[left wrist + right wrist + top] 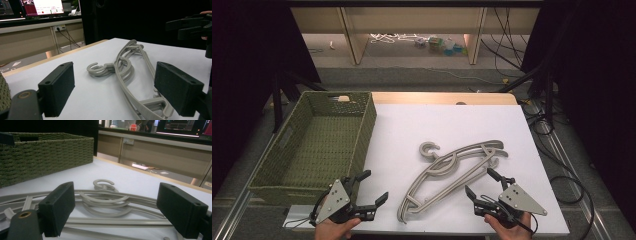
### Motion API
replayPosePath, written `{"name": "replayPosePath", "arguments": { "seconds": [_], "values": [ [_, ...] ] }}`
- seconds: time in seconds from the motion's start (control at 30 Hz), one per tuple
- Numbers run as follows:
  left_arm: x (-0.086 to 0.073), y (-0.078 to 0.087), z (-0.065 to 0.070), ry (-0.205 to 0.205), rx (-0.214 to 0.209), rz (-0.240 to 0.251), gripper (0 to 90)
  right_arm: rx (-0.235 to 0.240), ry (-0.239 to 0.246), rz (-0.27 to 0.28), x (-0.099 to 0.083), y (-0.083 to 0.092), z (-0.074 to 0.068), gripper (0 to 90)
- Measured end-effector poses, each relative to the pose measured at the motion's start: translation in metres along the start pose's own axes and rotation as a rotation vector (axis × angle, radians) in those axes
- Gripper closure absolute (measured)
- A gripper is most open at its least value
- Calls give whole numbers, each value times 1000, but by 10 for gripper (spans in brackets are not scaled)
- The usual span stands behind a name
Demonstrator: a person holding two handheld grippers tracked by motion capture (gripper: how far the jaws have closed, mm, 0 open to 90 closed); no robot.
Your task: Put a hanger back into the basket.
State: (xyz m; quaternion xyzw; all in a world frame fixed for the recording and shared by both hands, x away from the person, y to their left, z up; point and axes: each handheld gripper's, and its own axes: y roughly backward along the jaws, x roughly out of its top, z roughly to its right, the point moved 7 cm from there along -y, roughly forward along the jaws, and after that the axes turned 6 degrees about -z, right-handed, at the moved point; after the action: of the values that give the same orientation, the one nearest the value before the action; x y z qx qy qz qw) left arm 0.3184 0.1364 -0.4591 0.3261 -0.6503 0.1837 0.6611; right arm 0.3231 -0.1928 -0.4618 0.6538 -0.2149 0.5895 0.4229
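Observation:
Grey plastic clothes hangers (452,170) lie stacked in a loose pile on the white tabletop, hooks pointing far-left. They lie ahead of the jaws in the left gripper view (125,70) and close under the jaws in the right gripper view (107,205). My left gripper (374,187) rests near the table's front edge, left of the pile, open and empty. My right gripper (484,182) sits at the pile's right end, open, with nothing between its jaws. A green woven basket (292,150) stands empty at the left.
The basket wall (45,157) rises beyond the hangers in the right gripper view. The white table surface (452,120) stretches behind the pile. Cables (572,185) run along the floor at the right; shelving legs stand beyond the table.

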Motion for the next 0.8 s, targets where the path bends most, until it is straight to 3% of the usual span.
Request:
{"name": "replayPosePath", "arguments": {
  "seconds": [0.43, 0.53, 0.6, 0.7, 0.8],
  "values": [
    [-1, -2, 0, -1, -7, -4, 206, -2, 2, 7, 0, -1, 1, 162],
    [1, -3, 3, 12, -19, -24, 219, -15, 4, 12, 0, -1, 2, 162],
    [1, -5, 5, 3, -19, -53, 230, -17, 4, 11, 0, -1, 3, 162],
    [4, -11, 10, 31, -31, -110, 243, -19, 1, 11, 0, -2, 3, 162],
    [8, -19, 13, 20, -27, -178, 249, -3, 0, 9, 0, -2, 2, 163]
  ]
}}
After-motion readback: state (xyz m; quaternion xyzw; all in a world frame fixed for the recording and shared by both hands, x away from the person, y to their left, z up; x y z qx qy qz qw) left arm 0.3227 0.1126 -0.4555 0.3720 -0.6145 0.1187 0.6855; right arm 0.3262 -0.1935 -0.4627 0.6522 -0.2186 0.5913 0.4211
